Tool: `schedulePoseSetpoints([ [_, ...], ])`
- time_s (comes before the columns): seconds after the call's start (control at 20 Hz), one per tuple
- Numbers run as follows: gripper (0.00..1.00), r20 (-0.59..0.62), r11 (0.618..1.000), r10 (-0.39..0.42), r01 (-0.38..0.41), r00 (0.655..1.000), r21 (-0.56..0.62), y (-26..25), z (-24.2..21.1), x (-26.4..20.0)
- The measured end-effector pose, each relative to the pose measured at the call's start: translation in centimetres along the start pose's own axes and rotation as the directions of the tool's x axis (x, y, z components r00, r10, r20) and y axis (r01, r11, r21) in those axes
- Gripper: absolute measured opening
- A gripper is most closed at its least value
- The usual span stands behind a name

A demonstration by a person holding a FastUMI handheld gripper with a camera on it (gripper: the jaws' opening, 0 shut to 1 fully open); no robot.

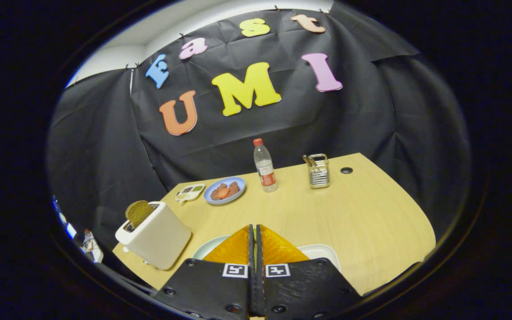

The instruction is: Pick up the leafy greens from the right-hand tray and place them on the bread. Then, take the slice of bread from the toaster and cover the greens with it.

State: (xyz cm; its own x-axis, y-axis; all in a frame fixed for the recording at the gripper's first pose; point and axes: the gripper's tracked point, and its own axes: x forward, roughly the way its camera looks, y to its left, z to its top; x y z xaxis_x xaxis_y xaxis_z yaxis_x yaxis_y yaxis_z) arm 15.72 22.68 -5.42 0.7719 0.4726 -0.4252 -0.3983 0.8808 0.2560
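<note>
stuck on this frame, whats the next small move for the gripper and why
Probably lift slightly and check the grasp: the gripper has its fingers nearly closed over the trays, a green sliver in the gap, and the toaster keeps its bread slice.

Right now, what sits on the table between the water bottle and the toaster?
A blue plate of food and a small sauce dish, seen from the claw camera.
</note>
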Motion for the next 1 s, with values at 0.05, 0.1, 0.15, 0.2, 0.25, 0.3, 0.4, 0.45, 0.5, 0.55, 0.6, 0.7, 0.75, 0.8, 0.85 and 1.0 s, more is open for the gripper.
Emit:
schedulePoseSetpoints([
  [0.05, 0.00, 0.005, 1.000, 0.012, -0.012, 1.000, -0.002, 0.9, 0.3, -0.1],
  [0.1, 0.00, 0.010, 1.000, 0.024, -0.024, 1.000, -0.004, 1.9, 0.5, -0.2],
  [0.15, 0.00, 0.016, 0.999, 0.035, -0.035, 0.999, -0.004, 2.9, 0.6, -0.1],
  [0.2, 0.00, 0.019, 0.999, 0.047, -0.047, 0.999, -0.003, 3.9, 0.7, 0.0],
  [0.25, 0.00, 0.020, 0.998, 0.061, -0.061, 0.998, 0.000, 5.0, 0.6, 0.3],
  [0.3, 0.00, 0.021, 0.997, 0.074, -0.075, 0.997, 0.001, 6.1, 0.4, 0.6],
  [0.4, 0.00, 0.018, 0.995, 0.100, -0.100, 0.995, 0.008, 8.2, -0.1, 1.3],
  [0.45, 0.00, 0.015, 0.993, 0.114, -0.114, 0.993, 0.016, 9.3, -0.4, 1.6],
  [0.5, 0.00, 0.011, 0.991, 0.129, -0.129, 0.992, 0.025, 10.4, -0.8, 1.9],
  [0.55, 0.00, 0.002, 0.989, 0.142, -0.142, 0.990, 0.035, 11.4, -1.2, 2.4],
  [0.6, 0.00, -0.010, 0.986, 0.158, -0.158, 0.987, 0.047, 12.4, -1.9, 2.9],
  [0.7, 0.00, -0.040, 0.981, 0.188, -0.185, 0.981, 0.059, 14.3, -3.3, 3.9],
  [0.75, 0.00, -0.053, 0.979, 0.199, -0.196, 0.979, 0.062, 15.0, -4.0, 4.3],
  [0.8, 0.00, -0.063, 0.976, 0.210, -0.206, 0.976, 0.065, 15.6, -4.7, 4.6],
  [0.85, 0.00, -0.068, 0.975, 0.216, -0.211, 0.974, 0.068, 16.0, -5.1, 4.8],
  [1.0, 0.00, -0.074, 0.975, 0.215, -0.210, 0.974, 0.074, 16.0, -6.3, 5.5],
])
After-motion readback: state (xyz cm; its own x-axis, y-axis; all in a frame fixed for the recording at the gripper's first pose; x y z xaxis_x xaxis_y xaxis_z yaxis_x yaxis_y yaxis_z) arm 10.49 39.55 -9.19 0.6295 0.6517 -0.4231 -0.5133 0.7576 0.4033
